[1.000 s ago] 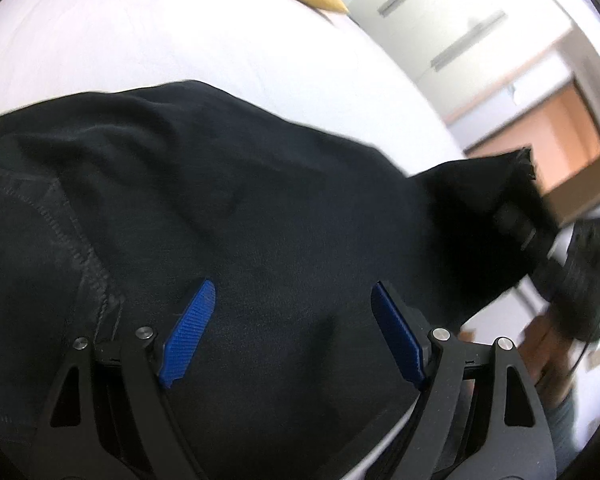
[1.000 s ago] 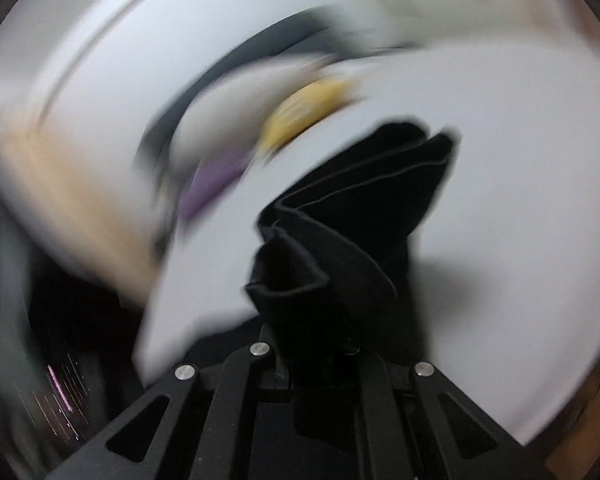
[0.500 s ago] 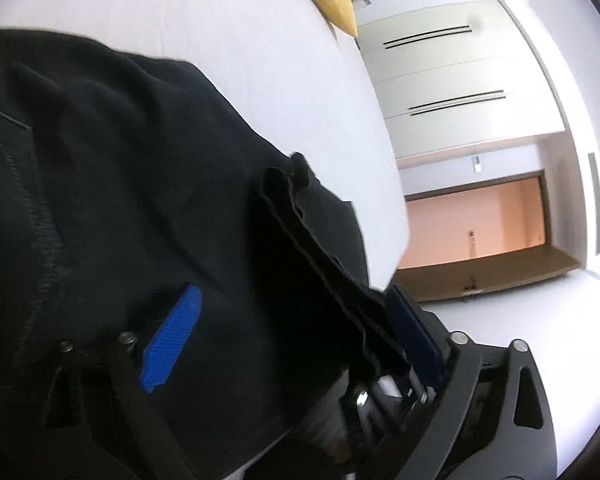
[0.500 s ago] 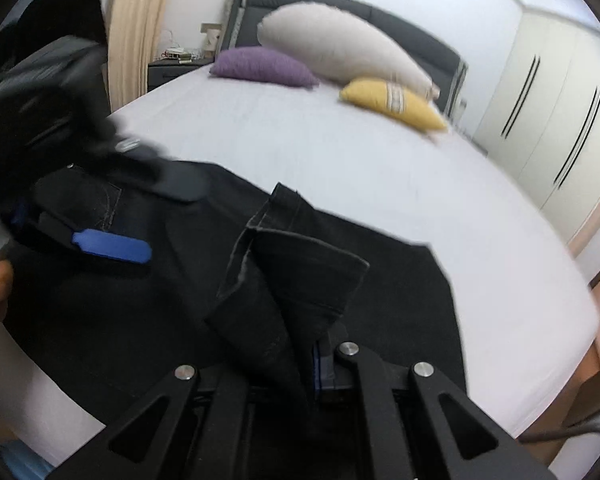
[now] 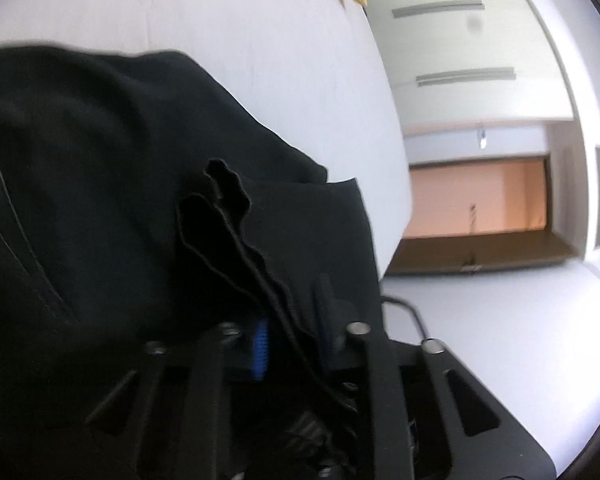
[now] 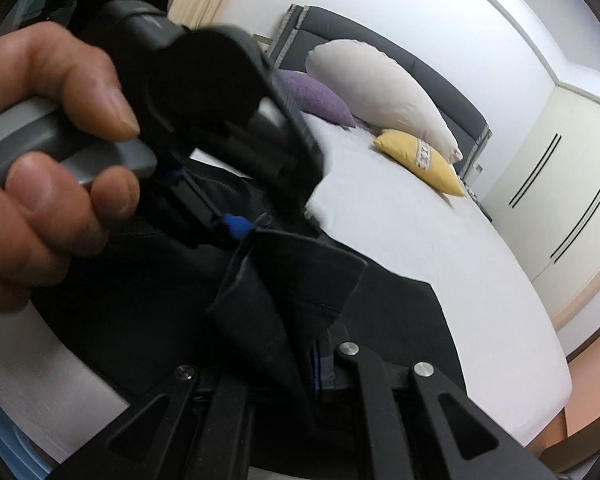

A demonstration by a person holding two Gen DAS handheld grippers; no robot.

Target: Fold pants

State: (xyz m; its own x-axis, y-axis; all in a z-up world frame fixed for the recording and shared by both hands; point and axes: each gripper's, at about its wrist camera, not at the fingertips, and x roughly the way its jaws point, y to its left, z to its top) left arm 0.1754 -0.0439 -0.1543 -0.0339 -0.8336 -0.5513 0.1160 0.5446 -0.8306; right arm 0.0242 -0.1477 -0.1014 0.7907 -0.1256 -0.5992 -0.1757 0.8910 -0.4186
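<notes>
**Both grippers pinching hems**

Left wrist: left gripper is closing tight on the wavy hem of the pants, lying on the bed.

Right wrist: right gripper is clamping a raised hem fold; left hand is working near left, pillows far.

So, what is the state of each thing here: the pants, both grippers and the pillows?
Pants: black, lying on the bed, hem end lifted and bunched.
Right gripper: shut on the pants hem.
Left gripper: shut on the pants, close beside the right one.
Bed: white sheet, smooth.
Pillows: white, purple and yellow, resting by the headboard.
Wardrobe: doors closed.
</notes>
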